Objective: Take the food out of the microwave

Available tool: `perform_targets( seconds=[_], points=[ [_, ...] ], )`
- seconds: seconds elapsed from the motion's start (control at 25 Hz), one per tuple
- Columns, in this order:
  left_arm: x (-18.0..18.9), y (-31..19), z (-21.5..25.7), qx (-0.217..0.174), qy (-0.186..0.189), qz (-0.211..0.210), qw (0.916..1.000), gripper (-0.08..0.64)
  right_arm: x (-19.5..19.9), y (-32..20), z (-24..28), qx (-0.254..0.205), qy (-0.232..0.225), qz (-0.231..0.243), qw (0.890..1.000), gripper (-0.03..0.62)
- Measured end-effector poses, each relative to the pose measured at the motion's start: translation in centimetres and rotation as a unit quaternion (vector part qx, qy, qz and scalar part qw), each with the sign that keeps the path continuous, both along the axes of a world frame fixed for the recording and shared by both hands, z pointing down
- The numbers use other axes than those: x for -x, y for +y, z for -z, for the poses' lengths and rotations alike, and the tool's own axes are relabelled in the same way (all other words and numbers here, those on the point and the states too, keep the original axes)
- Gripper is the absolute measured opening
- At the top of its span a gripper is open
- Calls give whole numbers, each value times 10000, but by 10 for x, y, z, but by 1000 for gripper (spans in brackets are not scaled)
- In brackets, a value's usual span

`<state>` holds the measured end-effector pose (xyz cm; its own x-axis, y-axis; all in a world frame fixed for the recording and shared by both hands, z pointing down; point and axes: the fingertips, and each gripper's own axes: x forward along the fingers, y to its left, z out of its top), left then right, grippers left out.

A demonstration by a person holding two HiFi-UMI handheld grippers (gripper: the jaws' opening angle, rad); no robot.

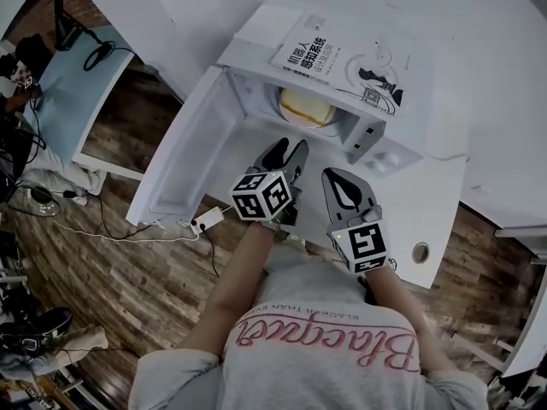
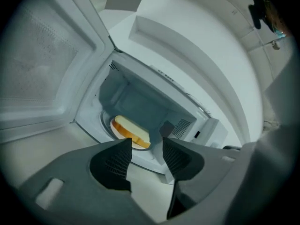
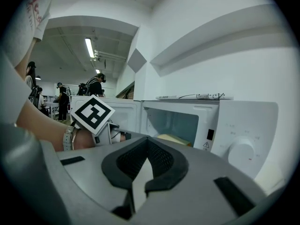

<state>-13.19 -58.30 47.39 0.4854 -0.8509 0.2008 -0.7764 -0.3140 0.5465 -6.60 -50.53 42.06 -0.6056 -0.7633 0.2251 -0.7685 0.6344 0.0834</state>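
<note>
A white microwave point(image 1: 261, 26) stands on a white desk point(image 1: 444, 196) with its door point(image 1: 181, 159) swung wide open to the left. A book point(image 1: 342, 61) lies flat on its top. The control panel point(image 3: 243, 125), with a round dial point(image 3: 241, 154), is on the right of the opening.

The food point(image 2: 131, 131) lies inside the cavity on a pale plate point(image 2: 115, 131), towards the front left. It looks like a yellow-edged slice of bread or a sandwich, though the view is too dim to be sure.

The left tongs point(image 2: 146, 142) are held just outside the mouth of the oven, jaws apart with nothing between them. The food shows through the gap beyond the tips, not touched. The right tongs point(image 3: 147, 140) are just beside them on the right, in front of the control panel, with the jaw tips pressed together and empty. The food is ahead and slightly right of their tip. The left marker cube point(image 3: 92, 114) shows to their left.
</note>
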Motion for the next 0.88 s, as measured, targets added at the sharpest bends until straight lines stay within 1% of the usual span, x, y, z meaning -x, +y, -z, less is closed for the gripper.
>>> perform_targets(
  seconds=[0.04,0.12,0.28,0.4,0.48,0.56,0.68,0.76,0.88],
  points=[
    [2,-7,-6,107,34,57,9999,209,0,-4,-3,32,9,-8,10000,10],
    [4,-20,-18,348,217,172,9990,209,1,-11,-8,93,17,-17,10000,9],
    [8,-44,-39,820,615,447,9937,209,3,-24,-17,215,43,-54,9997,9],
    [8,-58,-47,1013,757,546,9905,209,6,-30,-25,347,65,-71,9994,9],
    [8,-68,-52,1186,878,658,9869,209,6,-31,-32,414,127,-68,9990,9],
    [11,-76,-61,1460,1008,862,9804,209,6,-33,-36,462,169,-67,9988,10],
    [16,-83,-77,1893,1325,1163,9660,209,4,-35,-39,491,198,-90,9986,9],
    [18,-85,-81,2051,1610,1283,9568,209,2,-36,-40,503,212,-127,9984,9],
    [21,-86,-83,2226,1880,1372,9467,209,-2,-40,-41,501,237,-172,9983,9]
  ],
)
